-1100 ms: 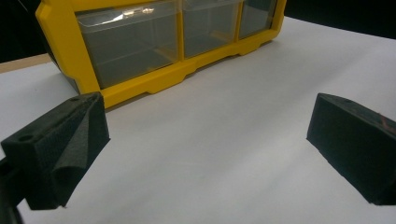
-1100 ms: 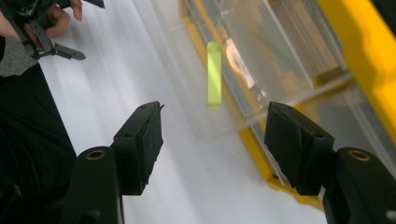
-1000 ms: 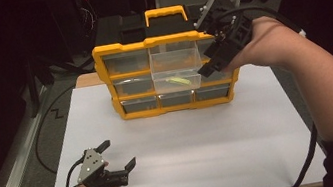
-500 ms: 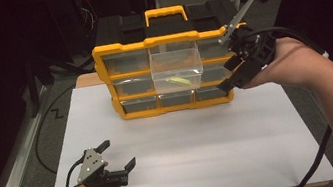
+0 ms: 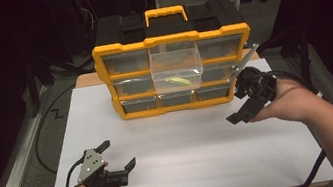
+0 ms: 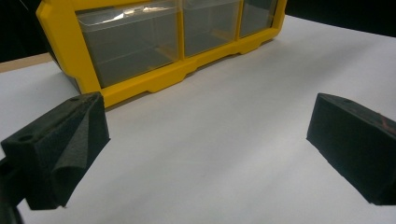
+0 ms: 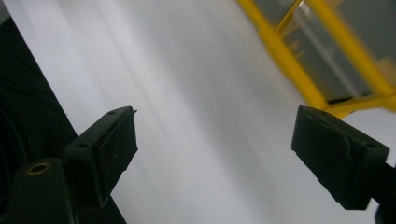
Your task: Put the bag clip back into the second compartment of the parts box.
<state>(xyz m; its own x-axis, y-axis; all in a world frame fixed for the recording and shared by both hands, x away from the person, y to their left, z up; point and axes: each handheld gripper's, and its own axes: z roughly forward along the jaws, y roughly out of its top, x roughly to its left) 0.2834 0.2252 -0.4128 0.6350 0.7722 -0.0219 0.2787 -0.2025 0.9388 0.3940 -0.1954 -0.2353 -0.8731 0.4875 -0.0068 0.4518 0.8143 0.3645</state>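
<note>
A clear drawer (image 5: 175,65) juts from the yellow organizer (image 5: 175,72) on the desk (image 5: 191,165) (a green item inside); right claw (image 5: 251,100), jaws just opened wide and empty, could knock it, while left claw (image 5: 116,157) rests open

A white counter (image 5: 182,172) carries one yellow drawer cabinet (image 5: 175,72) at its far edge; bare white surface lies before the cabinet.
</note>
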